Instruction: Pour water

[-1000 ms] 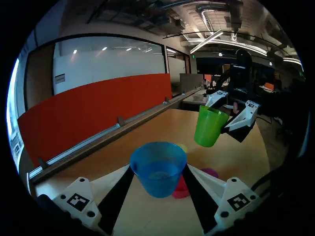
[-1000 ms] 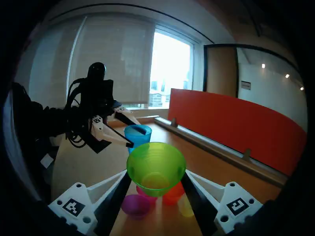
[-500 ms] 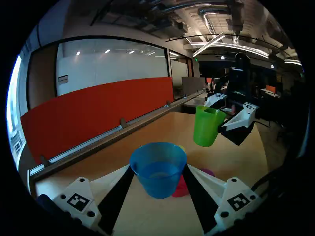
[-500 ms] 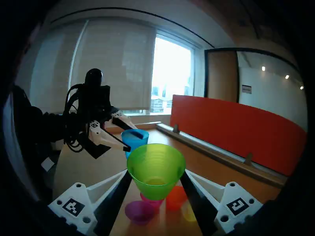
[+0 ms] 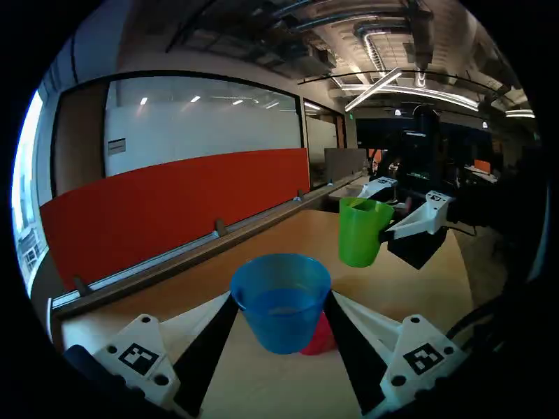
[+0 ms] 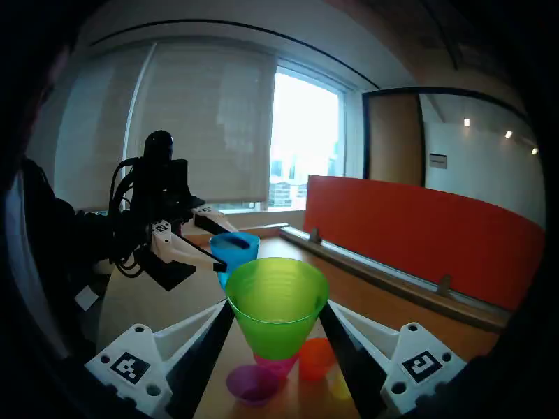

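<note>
Left gripper view: we see our left tool (image 5: pixel 281 302) clamped on a blue cup (image 5: pixel 281 288), upright, with water (image 5: pixel 279 329) low inside it. Just behind it a red cup (image 5: pixel 321 336) stands on the counter (image 5: pixel 398 283). Farther off, our right tool (image 5: pixel 367 218) is clamped on a green cup (image 5: pixel 358 237), held nearly upright in the air above the counter.

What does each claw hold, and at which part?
The left claw holds the blue cup by its sides, just below the rim; the right claw holds the green cup likewise.
</note>
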A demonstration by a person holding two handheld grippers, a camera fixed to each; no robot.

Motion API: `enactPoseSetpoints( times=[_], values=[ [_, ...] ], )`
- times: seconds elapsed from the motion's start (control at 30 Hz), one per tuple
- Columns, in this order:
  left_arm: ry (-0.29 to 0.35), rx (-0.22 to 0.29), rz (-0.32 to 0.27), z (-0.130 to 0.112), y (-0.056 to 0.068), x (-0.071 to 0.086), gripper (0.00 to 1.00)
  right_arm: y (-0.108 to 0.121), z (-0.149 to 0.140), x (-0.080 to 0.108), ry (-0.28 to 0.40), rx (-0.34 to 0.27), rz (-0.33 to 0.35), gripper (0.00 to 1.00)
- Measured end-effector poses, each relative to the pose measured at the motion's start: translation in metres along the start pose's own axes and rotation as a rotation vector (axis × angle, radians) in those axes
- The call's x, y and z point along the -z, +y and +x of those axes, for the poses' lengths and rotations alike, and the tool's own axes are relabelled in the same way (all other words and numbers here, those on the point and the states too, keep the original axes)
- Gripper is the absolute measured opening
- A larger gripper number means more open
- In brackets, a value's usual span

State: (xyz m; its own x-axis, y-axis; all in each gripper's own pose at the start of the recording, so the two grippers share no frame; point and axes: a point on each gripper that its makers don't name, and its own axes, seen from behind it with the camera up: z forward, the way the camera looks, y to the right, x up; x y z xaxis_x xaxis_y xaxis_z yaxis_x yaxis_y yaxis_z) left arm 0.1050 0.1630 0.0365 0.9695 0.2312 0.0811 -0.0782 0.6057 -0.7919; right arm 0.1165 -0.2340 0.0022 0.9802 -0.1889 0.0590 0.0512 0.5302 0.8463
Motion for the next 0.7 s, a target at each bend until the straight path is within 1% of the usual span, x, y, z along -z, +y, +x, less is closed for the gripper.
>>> enactPoseSetpoints(
  times=[0.2, 0.37, 0.57, 0.7],
  values=[
    [0.006, 0.006, 0.008, -0.001, -0.001, 0.004, 0.85, -0.003, -0.002, -0.004, 0.005, -0.002, 0.007, 0.90],
    [0.016, -0.001, 0.009, 0.004, 0.000, 0.007, 0.85, -0.008, -0.001, -0.008, 0.012, -0.007, 0.021, 0.90],
    [0.037, -0.021, 0.018, 0.012, 0.000, 0.012, 0.85, -0.013, 0.001, -0.011, 0.017, -0.005, 0.034, 0.90],
    [0.042, -0.044, 0.027, 0.016, 0.000, 0.015, 0.85, -0.016, 0.001, -0.014, 0.018, -0.004, 0.042, 0.90]
  ],
)
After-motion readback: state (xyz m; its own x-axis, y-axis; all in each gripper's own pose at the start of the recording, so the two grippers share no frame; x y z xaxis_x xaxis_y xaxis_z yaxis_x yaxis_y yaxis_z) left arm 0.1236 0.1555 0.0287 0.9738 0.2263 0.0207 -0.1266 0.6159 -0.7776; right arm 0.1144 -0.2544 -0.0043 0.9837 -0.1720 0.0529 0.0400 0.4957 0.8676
